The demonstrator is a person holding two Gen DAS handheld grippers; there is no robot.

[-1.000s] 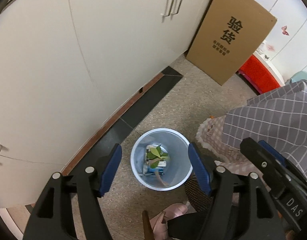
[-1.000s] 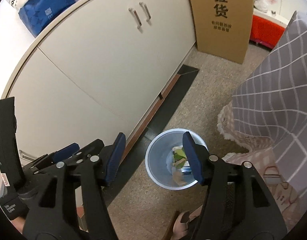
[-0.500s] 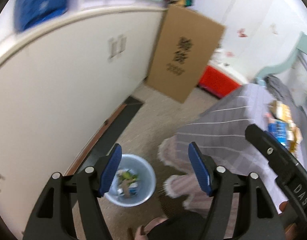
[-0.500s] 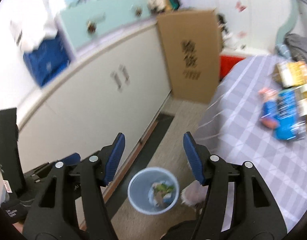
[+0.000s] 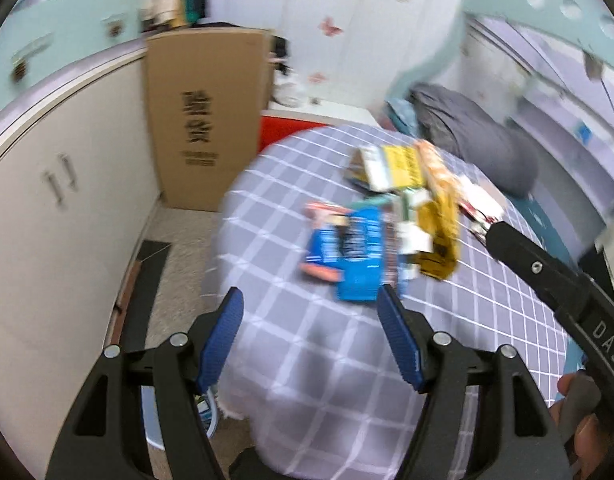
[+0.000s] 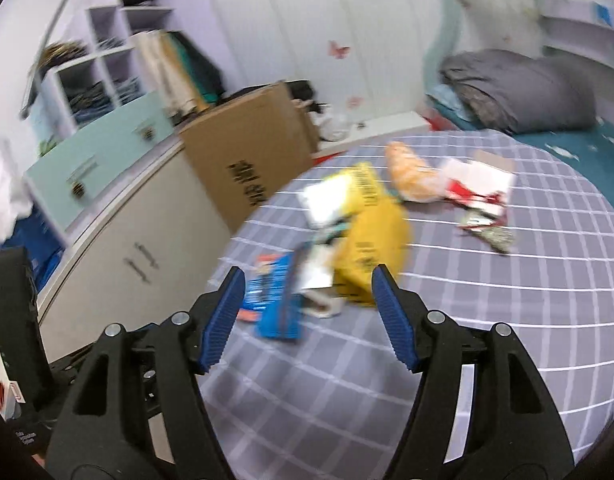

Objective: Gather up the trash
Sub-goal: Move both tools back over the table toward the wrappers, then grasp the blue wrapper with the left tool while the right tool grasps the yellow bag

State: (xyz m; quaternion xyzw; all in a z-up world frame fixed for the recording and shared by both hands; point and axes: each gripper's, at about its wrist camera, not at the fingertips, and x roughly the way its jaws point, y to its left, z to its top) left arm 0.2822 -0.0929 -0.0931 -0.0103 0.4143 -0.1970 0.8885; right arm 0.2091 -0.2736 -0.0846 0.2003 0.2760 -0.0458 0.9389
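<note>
Checked tablecloth [image 6: 487, 300] holds one blue packet [image 6: 281, 304], one yellow bag [image 6: 371, 240], blurry wrappers. Left gripper [image 5: 310, 334], right gripper [image 6: 305, 312] both spread, empty.

You're looking at a matt checked cloth [image 6: 487, 304] carrying glossy plastic wrappers [image 6: 371, 248] at 12 o'clock; a red-and-white paper box [image 6: 479, 184] at 1; plain brown cardboard [image 5: 205, 116] at 11 in the left view; matt black plastic gripper arms, ribbed blue pads [image 6: 223, 316].

Both views swing up from the floor: the trash bin drops out of sight, and the checked tablecloth [image 5: 315, 320] with its pile of wrappers [image 6: 347, 248] now fills the centre. The bedding [image 6: 519, 88] enters at upper right.
</note>
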